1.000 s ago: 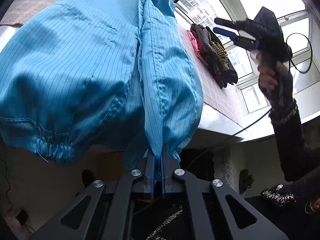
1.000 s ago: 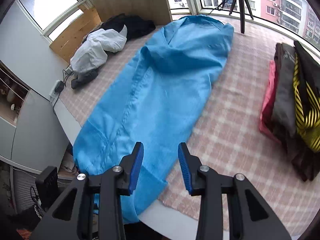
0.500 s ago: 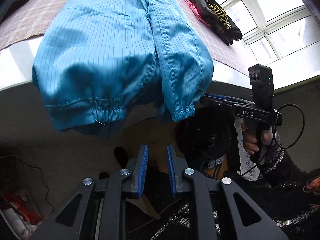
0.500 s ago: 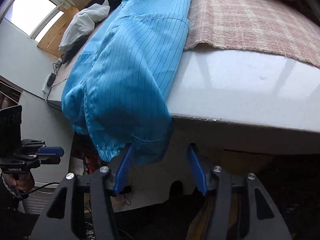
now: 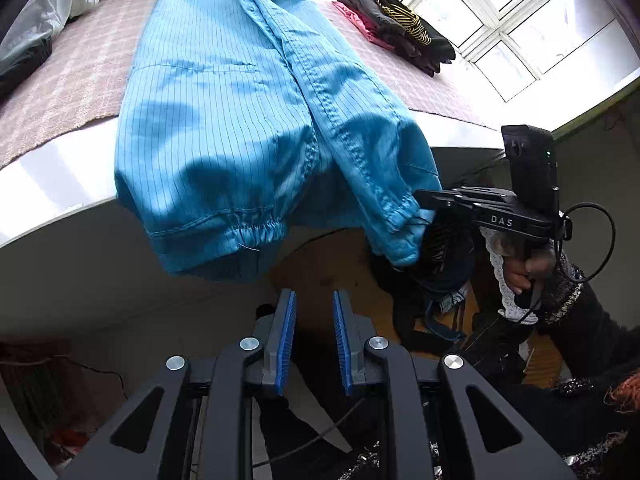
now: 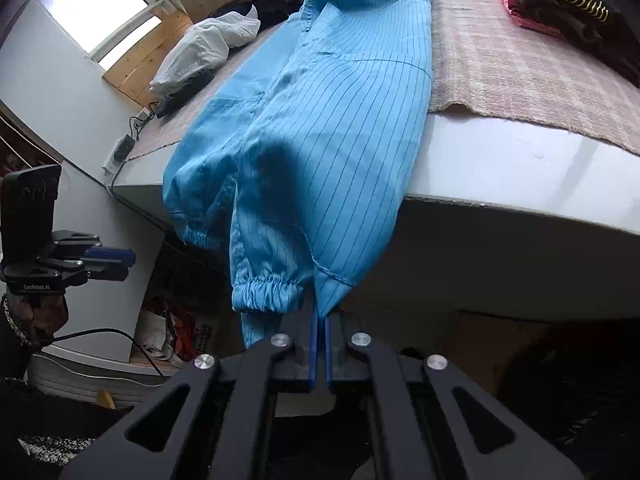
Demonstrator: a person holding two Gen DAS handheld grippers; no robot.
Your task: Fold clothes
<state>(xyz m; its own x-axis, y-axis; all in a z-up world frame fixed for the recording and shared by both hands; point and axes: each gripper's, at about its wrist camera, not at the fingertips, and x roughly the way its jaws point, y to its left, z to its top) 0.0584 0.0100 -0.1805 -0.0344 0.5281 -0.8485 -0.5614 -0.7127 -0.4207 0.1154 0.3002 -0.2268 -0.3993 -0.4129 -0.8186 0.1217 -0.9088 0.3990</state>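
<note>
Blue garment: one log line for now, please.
blue garment overhanging table edge | right gripper shut on hem | left gripper open, empty

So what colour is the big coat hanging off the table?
Bright blue with thin dark stripes; the coat shows best in the left wrist view.

A white platform [image 6: 520,168] is covered by a pinkish checked mat [image 6: 500,64]. Daylight is admitted through white-framed windows [image 5: 532,36] behind it. A wooden panel [image 6: 148,52] is seen under another window, a power strip [image 6: 120,152] near the grey wall [image 6: 52,92].
</note>
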